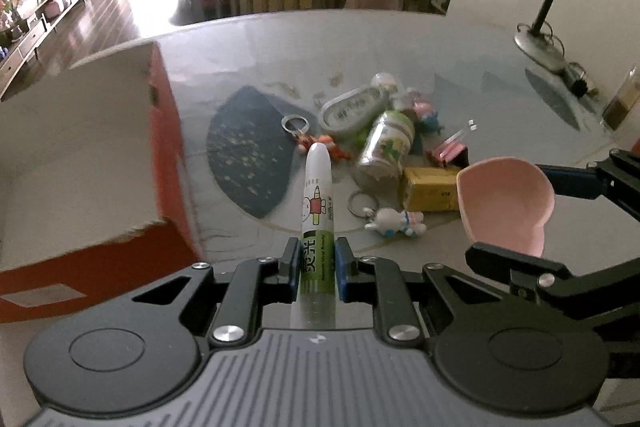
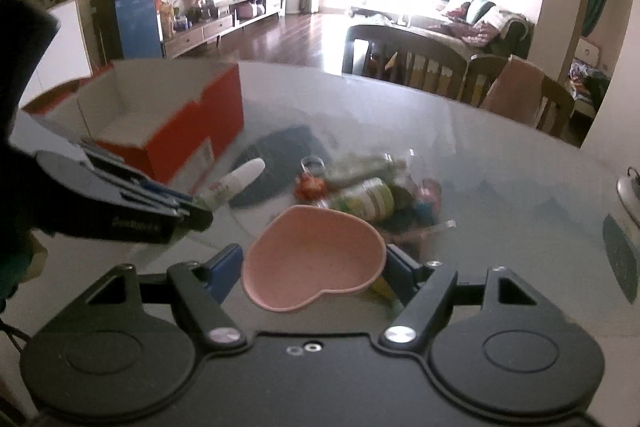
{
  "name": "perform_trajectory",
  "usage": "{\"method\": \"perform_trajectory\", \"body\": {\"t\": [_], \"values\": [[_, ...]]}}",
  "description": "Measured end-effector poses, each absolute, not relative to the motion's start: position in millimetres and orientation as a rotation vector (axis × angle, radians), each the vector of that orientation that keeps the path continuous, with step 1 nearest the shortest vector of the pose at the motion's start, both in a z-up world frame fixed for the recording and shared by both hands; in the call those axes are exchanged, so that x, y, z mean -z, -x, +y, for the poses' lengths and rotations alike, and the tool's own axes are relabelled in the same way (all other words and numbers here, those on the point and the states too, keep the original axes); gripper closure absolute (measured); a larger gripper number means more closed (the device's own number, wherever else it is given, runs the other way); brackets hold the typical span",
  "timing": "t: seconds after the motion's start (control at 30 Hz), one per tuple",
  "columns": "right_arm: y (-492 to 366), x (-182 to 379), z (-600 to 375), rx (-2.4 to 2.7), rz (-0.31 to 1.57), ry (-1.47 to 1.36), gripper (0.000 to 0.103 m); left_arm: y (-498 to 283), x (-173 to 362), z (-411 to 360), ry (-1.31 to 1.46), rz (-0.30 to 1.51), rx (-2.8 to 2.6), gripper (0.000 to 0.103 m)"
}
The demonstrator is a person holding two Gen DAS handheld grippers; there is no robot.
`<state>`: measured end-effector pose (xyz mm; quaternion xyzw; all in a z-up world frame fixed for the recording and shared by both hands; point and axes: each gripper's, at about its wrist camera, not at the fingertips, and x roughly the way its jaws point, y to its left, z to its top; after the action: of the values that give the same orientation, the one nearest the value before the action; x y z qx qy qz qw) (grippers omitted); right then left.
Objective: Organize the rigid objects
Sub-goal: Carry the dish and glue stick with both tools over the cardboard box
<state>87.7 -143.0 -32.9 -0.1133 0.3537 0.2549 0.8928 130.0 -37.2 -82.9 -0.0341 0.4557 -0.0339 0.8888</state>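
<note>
Clamped white-and-green marker [image 1: 317,203] points ahead; pink heart-shaped dish [image 2: 314,263] gripped.

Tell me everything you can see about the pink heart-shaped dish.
The pink heart-shaped dish is a shallow, matte bowl, plastic by its look, apparently empty. The right gripper is shut on it, a blue pad pressing each side, point toward the camera, hollow side up. It is held off the glass table, in front of the clutter. In the left wrist view it shows tilted at the right. Nothing else touches it.
</note>
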Motion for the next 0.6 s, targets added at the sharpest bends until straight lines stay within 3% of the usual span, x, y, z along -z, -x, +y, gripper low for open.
{"method": "perform_trajectory", "body": {"t": [0.6], "values": [[-98.1, -27.8, -37.1, -0.599, 0.666, 0.248, 0.028, -107.0, 6.5, 74.8, 0.132, 0.823, 0.012, 0.086]]}}
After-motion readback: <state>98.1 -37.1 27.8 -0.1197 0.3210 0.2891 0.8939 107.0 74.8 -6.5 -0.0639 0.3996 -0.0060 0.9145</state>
